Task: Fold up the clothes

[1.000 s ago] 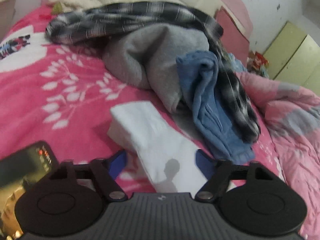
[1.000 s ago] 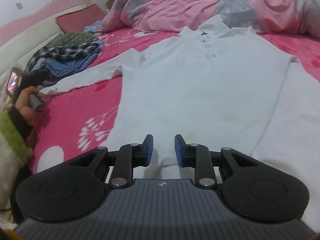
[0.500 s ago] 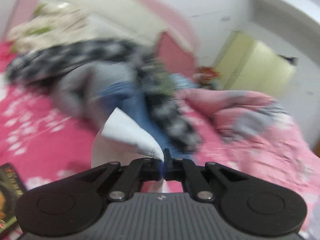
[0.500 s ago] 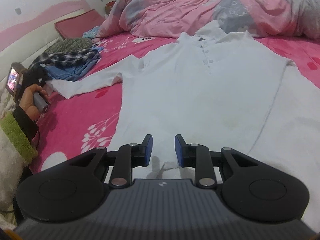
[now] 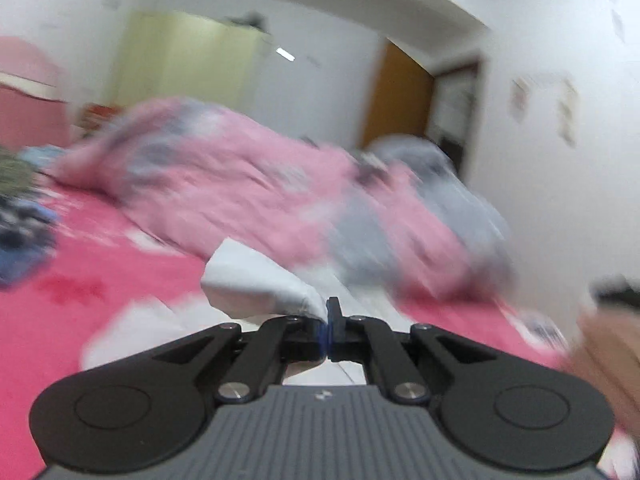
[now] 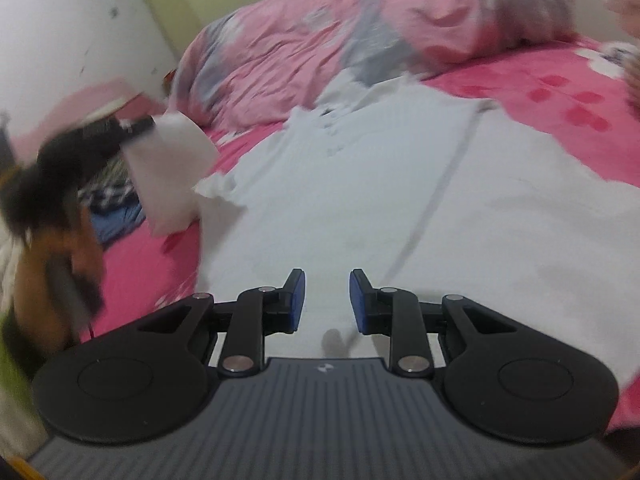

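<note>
A white long-sleeved shirt lies spread flat on the pink bed, collar toward the far side. My left gripper is shut on the end of its sleeve, which hangs lifted off the bed. In the right wrist view that gripper shows blurred at the left, with the raised sleeve dangling from it. My right gripper hovers low over the shirt's lower body, jaws apart, nothing between the blue pads.
A rumpled pink and grey duvet is heaped along the far side of the bed. A pile of plaid and blue clothes lies at the left. A person's hand shows at the right edge. Yellow-green wardrobe stands behind.
My left gripper closed on the white sleeve end, lifted it and swung it fast toward the shirt's body, rolling as it went. My right gripper shifted and tilted a little over the shirt, still open.
</note>
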A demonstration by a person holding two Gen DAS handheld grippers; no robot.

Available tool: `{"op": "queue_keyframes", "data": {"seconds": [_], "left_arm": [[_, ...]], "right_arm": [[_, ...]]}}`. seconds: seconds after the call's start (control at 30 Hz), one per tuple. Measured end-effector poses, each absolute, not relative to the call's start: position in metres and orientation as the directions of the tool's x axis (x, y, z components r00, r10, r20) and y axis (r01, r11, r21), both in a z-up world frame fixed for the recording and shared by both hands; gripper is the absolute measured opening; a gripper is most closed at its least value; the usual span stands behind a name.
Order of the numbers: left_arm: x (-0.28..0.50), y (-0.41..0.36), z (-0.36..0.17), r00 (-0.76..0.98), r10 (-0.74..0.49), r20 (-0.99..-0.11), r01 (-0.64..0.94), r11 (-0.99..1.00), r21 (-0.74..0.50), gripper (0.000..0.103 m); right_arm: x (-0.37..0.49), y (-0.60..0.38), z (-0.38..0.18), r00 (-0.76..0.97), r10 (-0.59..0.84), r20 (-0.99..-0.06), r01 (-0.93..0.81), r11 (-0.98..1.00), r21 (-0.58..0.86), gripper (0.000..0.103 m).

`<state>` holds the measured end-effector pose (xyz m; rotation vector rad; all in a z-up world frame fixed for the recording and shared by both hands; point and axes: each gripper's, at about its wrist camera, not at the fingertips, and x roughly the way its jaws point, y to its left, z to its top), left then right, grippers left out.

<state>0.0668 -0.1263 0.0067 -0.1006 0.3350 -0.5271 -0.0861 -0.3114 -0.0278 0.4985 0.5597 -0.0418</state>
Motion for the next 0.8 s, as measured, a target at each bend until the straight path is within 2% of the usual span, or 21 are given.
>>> {"op": "queue_keyframes", "data": {"seconds": [0.13, 0.23, 0.3, 0.37, 0.5, 0.57, 0.63, 0.7, 0.8], "left_arm": [[0.042, -0.161, -0.038, 0.682, -0.577, -0.449, 0.598, 0.794, -0.112, 0.007], [0.03, -0.168, -0.055, 0.615, -0.597, -0.514, 0.655, 0.751, -0.088, 0.024], [0.023, -0.161, -0.058, 0.613, -0.611, -0.501, 0.672, 0.737, -0.077, 0.046], [0.015, -0.154, -0.055, 0.617, -0.628, -0.474, 0.69, 0.722, -0.058, 0.056], [0.006, -0.145, -0.048, 0.605, -0.663, -0.441, 0.735, 0.678, -0.01, 0.064], [0.005, -0.147, -0.047, 0.603, -0.666, -0.44, 0.744, 0.668, 0.008, 0.064], [0.008, -0.151, -0.049, 0.597, -0.666, -0.448, 0.749, 0.663, 0.012, 0.064], [0.007, -0.153, -0.051, 0.592, -0.671, -0.446, 0.762, 0.647, 0.038, 0.064], [0.002, -0.156, -0.056, 0.581, -0.692, -0.428, 0.793, 0.6, 0.106, 0.064]], "right_arm": [[-0.109, -0.336, -0.035, 0.859, 0.064, -0.508, 0.232, 0.835, 0.498, 0.024], [-0.121, -0.349, -0.041, 0.86, 0.051, -0.507, 0.265, 0.806, 0.53, 0.024], [-0.123, -0.355, -0.043, 0.864, 0.057, -0.501, 0.267, 0.791, 0.55, 0.024], [-0.12, -0.358, -0.043, 0.87, 0.073, -0.488, 0.256, 0.778, 0.573, 0.025], [-0.106, -0.356, -0.036, 0.877, 0.145, -0.457, 0.2, 0.755, 0.624, 0.032], [-0.093, -0.352, -0.033, 0.873, 0.195, -0.448, 0.165, 0.745, 0.646, 0.043], [-0.077, -0.345, -0.027, 0.859, 0.256, -0.443, 0.123, 0.737, 0.665, 0.049], [-0.057, -0.336, -0.019, 0.836, 0.308, -0.454, 0.083, 0.747, 0.66, 0.054], [-0.028, -0.313, 0.0, 0.796, 0.328, -0.508, 0.026, 0.821, 0.571, 0.06]]}}
